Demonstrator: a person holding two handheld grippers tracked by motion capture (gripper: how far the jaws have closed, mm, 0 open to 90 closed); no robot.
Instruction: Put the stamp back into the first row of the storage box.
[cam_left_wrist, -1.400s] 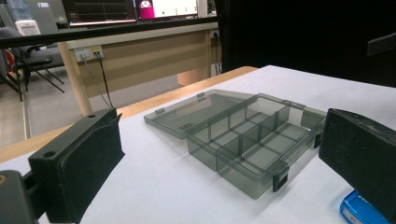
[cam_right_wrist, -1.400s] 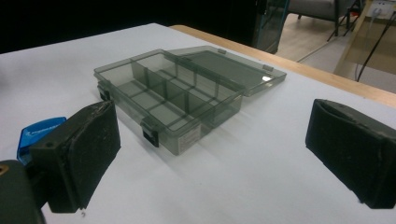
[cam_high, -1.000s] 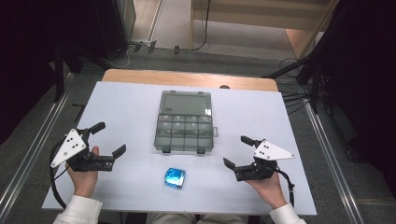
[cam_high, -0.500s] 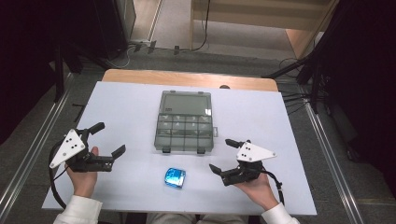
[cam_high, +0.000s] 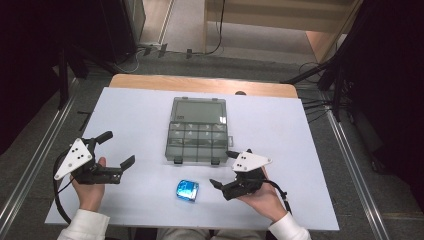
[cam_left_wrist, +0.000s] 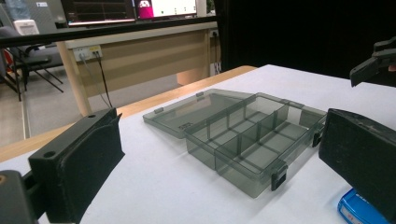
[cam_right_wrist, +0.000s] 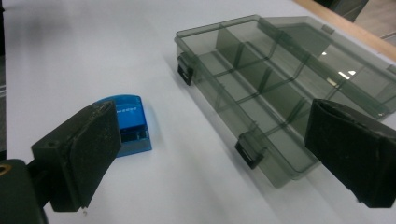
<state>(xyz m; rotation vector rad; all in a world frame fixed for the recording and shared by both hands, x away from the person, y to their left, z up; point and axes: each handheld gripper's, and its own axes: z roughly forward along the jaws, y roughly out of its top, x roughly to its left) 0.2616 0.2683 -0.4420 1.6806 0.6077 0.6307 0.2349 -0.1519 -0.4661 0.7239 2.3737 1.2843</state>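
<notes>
Left jaws: the left gripper (cam_high: 116, 149) has its two black jaws spread wide and grasps nothing; it sits in the person's left hand (cam_high: 89, 186) at the left side of the bench, well apart from the box.
Right jaws: the right gripper (cam_high: 225, 169) is likewise released, jaws wide apart with nothing between them; the right hand (cam_high: 262, 197) holds it low over the near right part of the bench, its jaws pointing left.
Box: a smoky grey, see-through plastic organiser box (cam_high: 197, 141) lies in the middle of the bench with its lid (cam_high: 199, 110) folded flat open on the far side; the tray is split into small compartments, and two dark latches sit on its near edge.
Compartments: in the right gripper view the compartments (cam_right_wrist: 261, 93) look empty.
Blue item: a small, flat, blue plastic case (cam_high: 187, 190) with a rounded end lies on the bench just in front of the box, near its front edge but not touching it; it is just left of the right gripper's lower jaw, apart from it.
Bench: a white sheet (cam_high: 140, 115) covers the bench, and a strip of pale wood shows along its far edge.
Left gripper view: the box (cam_left_wrist: 254, 140) lies ahead between the jaws, and the blue case (cam_left_wrist: 357, 209) peeks out at the lower right.
</notes>
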